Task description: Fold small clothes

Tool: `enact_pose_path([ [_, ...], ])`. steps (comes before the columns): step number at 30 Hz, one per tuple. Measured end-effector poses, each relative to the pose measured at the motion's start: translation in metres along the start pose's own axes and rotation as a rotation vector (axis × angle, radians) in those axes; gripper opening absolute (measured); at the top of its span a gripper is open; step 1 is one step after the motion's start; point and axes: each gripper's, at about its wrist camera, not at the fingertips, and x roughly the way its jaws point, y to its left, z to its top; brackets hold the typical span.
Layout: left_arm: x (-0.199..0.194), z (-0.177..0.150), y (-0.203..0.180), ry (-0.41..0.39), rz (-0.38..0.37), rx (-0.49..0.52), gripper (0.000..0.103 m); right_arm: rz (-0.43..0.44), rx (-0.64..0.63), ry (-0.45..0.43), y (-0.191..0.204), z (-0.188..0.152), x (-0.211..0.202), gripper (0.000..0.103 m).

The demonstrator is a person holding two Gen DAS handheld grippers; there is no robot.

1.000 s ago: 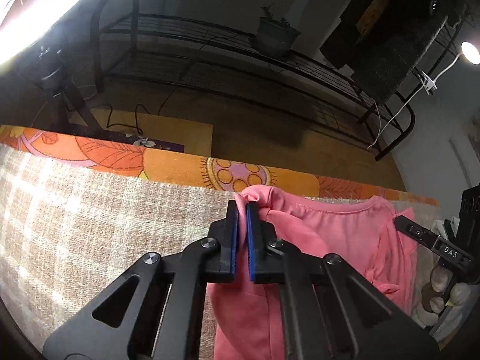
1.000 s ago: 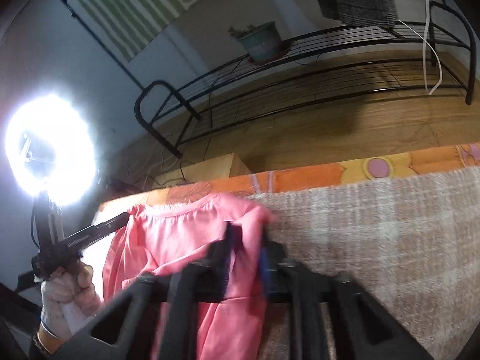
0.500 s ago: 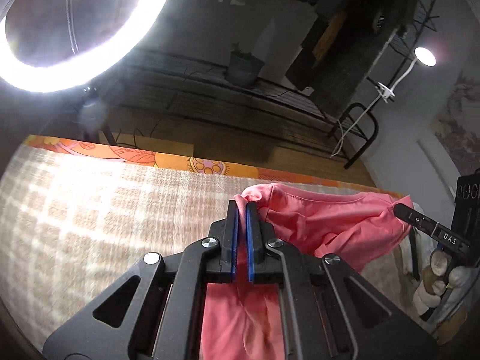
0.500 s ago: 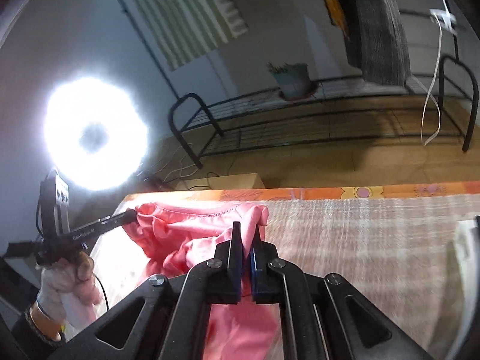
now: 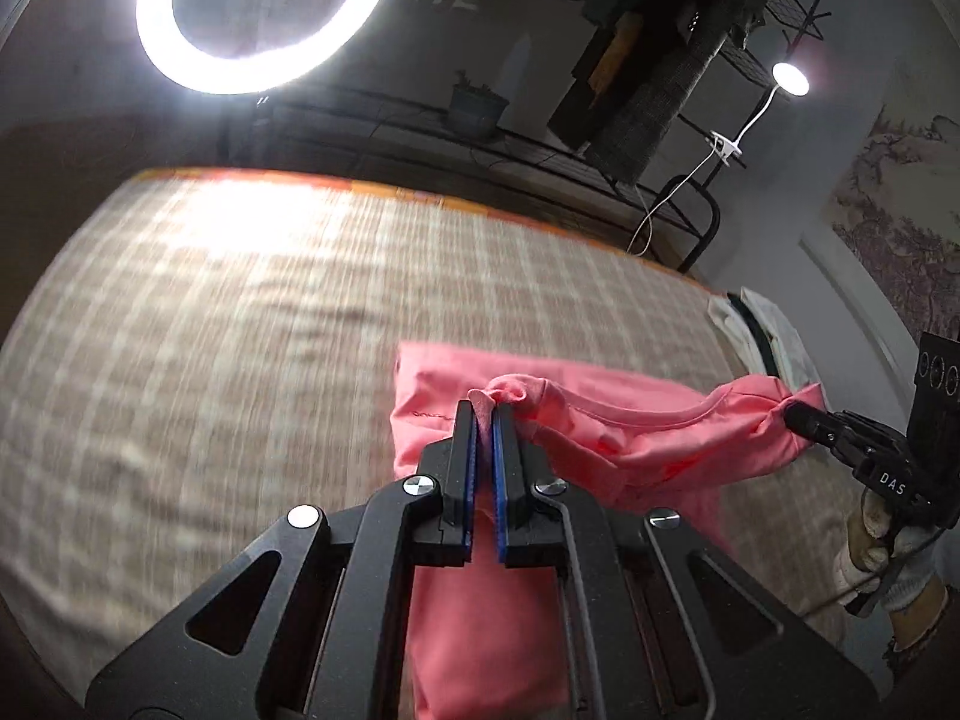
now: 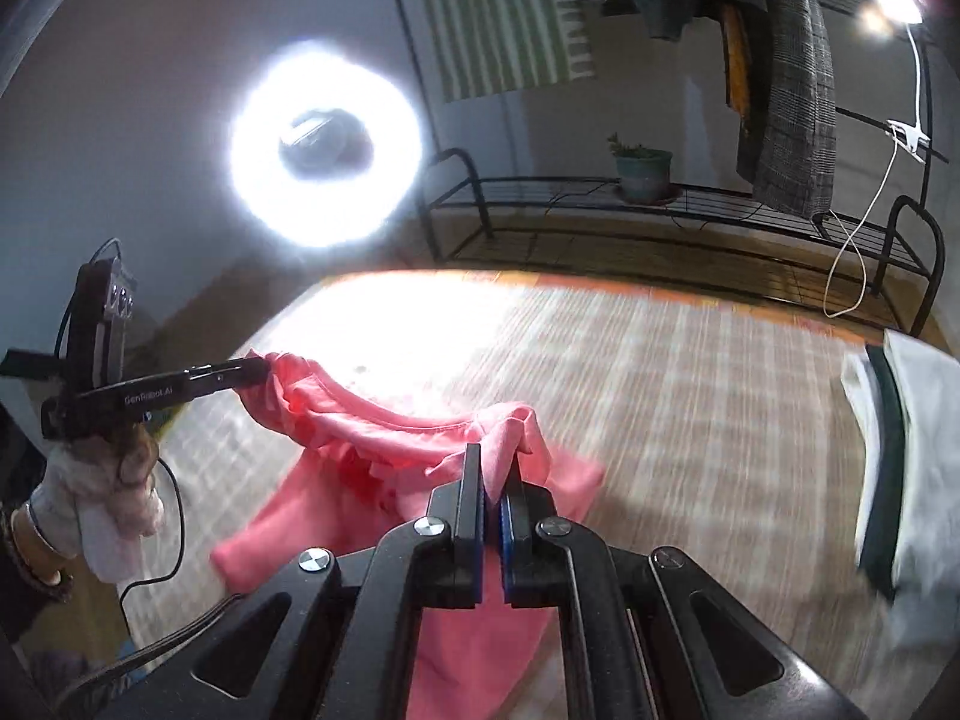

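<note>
The pink garment [image 5: 606, 438] is held stretched between the two tools, its long axis running left to right above the checked bed [image 5: 240, 330]. The left tool [image 5: 485, 414] and right tool [image 6: 493, 456] are each clamped on an upper corner, apparently the shoulders. No containers are seen.

A ring light [image 5: 258, 12] at eleven o'clock blazes, its glare blown out white in the right wrist view. It bleaches the far side of the checked cloth [image 5: 240, 360], which streaks with motion blur. A small lamp [image 5: 789, 79] glows at two o'clock. Fisheye edges curve and darken.
</note>
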Motion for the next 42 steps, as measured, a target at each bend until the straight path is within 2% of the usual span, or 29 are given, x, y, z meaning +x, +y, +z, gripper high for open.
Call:
enact_pose_path([
  [7, -0.005, -0.053, 0.003, 0.015, 0.051, 0.032, 0.002, -0.020, -0.043, 0.017, 0.024, -0.049, -0.021, 0.001],
  [9, -0.005, -0.056, 0.005, 0.015, 0.063, 0.042, 0.002, -0.043, -0.083, 0.030, 0.032, -0.060, -0.023, 0.001],
  [16, -0.035, -0.083, 0.003, 0.010, 0.032, 0.129, 0.002, -0.108, -0.243, 0.056, 0.053, -0.099, -0.033, 0.004],
  [21, -0.059, -0.100, 0.014, 0.026, -0.025, 0.097, 0.002, -0.077, -0.198, 0.055, 0.050, -0.119, -0.052, 0.007],
  [25, -0.070, -0.099, 0.031, 0.023, -0.068, -0.009, 0.003, -0.007, -0.119, 0.013, 0.048, -0.124, -0.074, 0.019],
  [26, -0.072, -0.097, 0.038, 0.019, -0.085, -0.060, 0.009, 0.001, -0.103, -0.001, 0.047, -0.123, -0.078, 0.020],
  [27, -0.072, -0.096, 0.042, 0.017, -0.099, -0.100, 0.024, 0.009, -0.082, -0.017, 0.046, -0.120, -0.081, 0.029],
  [28, -0.071, -0.093, 0.046, 0.017, -0.109, -0.139, 0.033, 0.008, -0.073, -0.024, 0.046, -0.116, -0.081, 0.045],
  [29, -0.070, -0.090, 0.049, 0.013, -0.112, -0.180, 0.042, -0.001, -0.070, -0.027, 0.046, -0.111, -0.079, 0.053],
  [30, -0.069, -0.088, 0.051, 0.009, -0.112, -0.206, 0.042, -0.008, -0.073, -0.028, 0.047, -0.107, -0.076, 0.065],
  [31, -0.067, -0.086, 0.052, 0.009, -0.113, -0.217, 0.042, -0.023, -0.077, -0.031, 0.047, -0.101, -0.071, 0.069],
  [35, -0.060, -0.080, 0.049, 0.012, -0.079, -0.212, 0.042, -0.020, -0.043, -0.008, 0.045, -0.084, -0.039, 0.068],
  [36, -0.058, -0.079, 0.048, 0.017, -0.074, -0.207, 0.042, -0.019, -0.037, 0.000, 0.045, -0.081, -0.031, 0.057],
  [37, -0.056, -0.079, 0.047, 0.025, -0.065, -0.197, 0.042, -0.013, -0.038, 0.010, 0.046, -0.080, -0.023, 0.038],
  [39, -0.054, -0.080, 0.046, 0.034, -0.053, -0.182, 0.042, 0.021, -0.060, 0.042, 0.052, -0.081, -0.009, 0.016],
  [41, -0.054, -0.081, 0.047, 0.042, -0.048, -0.170, 0.042, 0.032, -0.128, 0.062, 0.064, -0.087, -0.007, 0.007],
  [42, -0.054, -0.082, 0.049, 0.044, -0.043, -0.170, 0.042, 0.042, -0.205, 0.079, 0.075, -0.095, -0.010, 0.004],
])
